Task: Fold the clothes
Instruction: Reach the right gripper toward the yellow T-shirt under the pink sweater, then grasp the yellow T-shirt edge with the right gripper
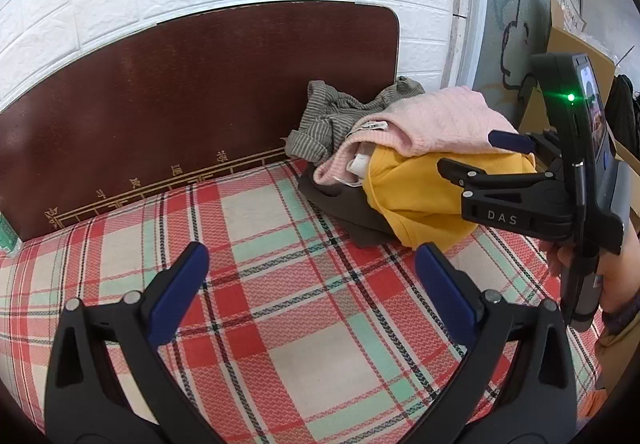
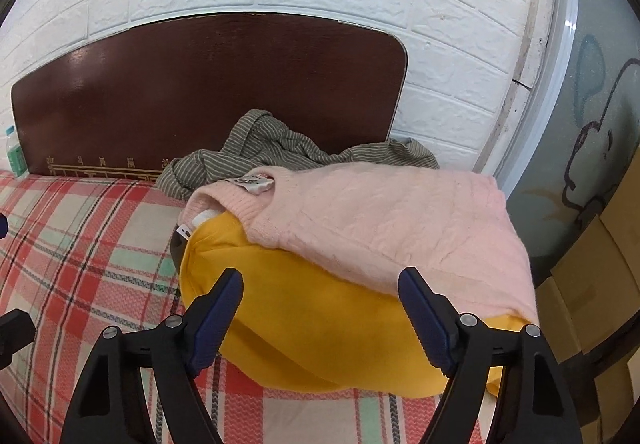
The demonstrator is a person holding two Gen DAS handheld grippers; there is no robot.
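A pile of clothes lies at the bed's far right corner: a folded pink sweater [image 2: 380,220] on top of a folded yellow garment [image 2: 304,316], with a dark garment [image 1: 352,212] under them and a crumpled grey striped garment [image 2: 276,148] behind. My right gripper [image 2: 320,284] is open and empty, its fingers hovering just over the yellow garment's near edge. In the left wrist view the pile [image 1: 424,164] is at the right, and the right gripper [image 1: 468,152] reaches in beside it. My left gripper [image 1: 312,256] is open and empty above the bare plaid sheet.
The bed has a red, green and white plaid sheet [image 1: 280,324] and a dark brown headboard [image 1: 200,104] against a white brick wall. A bottle [image 2: 14,156] stands at the headboard's left end. Cardboard boxes [image 2: 592,284] stand right of the bed.
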